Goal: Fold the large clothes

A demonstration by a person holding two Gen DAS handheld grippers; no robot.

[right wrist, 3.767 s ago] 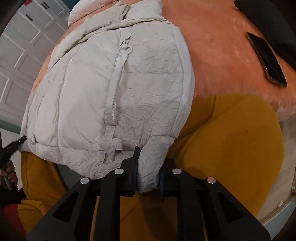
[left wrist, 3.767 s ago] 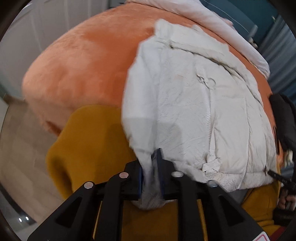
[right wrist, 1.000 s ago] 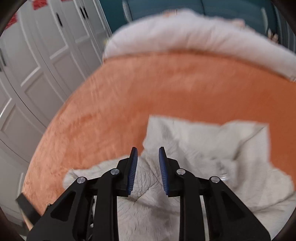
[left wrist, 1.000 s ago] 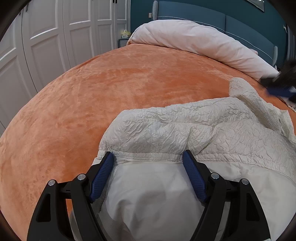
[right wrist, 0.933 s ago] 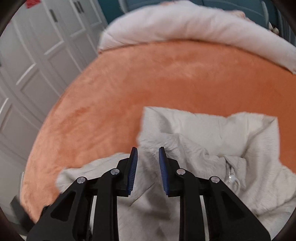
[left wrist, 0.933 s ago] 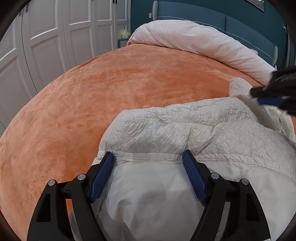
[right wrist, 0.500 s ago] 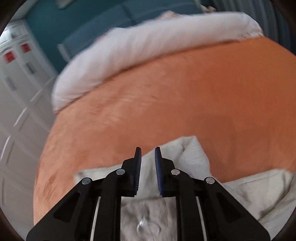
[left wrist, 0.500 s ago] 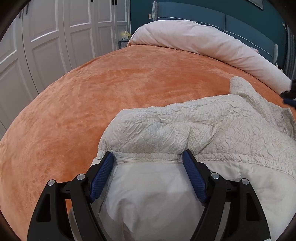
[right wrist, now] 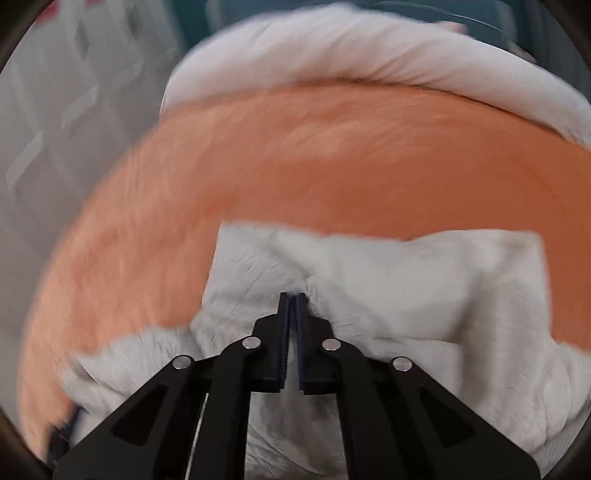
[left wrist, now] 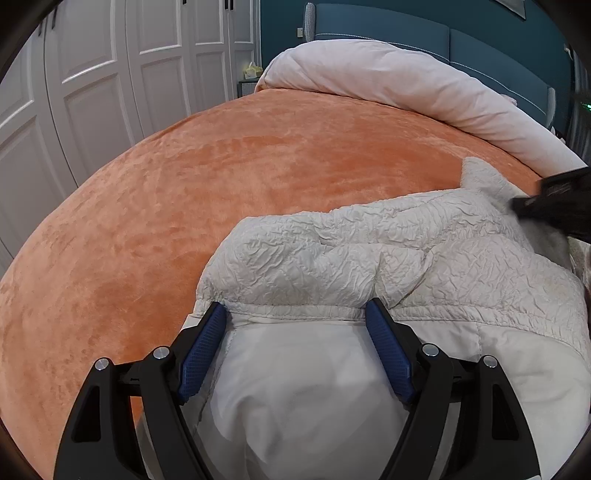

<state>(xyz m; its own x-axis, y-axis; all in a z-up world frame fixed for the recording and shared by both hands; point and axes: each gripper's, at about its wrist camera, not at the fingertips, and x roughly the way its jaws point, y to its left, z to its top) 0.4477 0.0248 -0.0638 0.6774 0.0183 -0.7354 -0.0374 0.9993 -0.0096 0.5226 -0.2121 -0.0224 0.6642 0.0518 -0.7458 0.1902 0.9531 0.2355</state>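
Note:
A cream quilted jacket (left wrist: 332,258) lies folded on the orange bed cover (left wrist: 184,203), its smooth lining turned up near me. My left gripper (left wrist: 295,306) stands open, its blue pads either side of the jacket's elastic hem without pressing on it. In the blurred right wrist view the jacket (right wrist: 406,288) is a crumpled heap. My right gripper (right wrist: 293,295) has its jaws closed to a thin slit, tips at a crease in the fabric. Whether any cloth is caught there I cannot tell. Its black body (left wrist: 554,206) shows at the right edge of the left wrist view, over the jacket's far corner.
A rolled white duvet (left wrist: 388,81) lies across the head of the bed below a blue headboard (left wrist: 443,33). White wardrobe doors (left wrist: 110,74) line the left side. The orange cover (right wrist: 332,166) stretches wide beyond the jacket.
The right gripper's jaws have narrowed from a small gap to a slit while it swung across and down onto the jacket. The left gripper and the hem between its pads have not moved.

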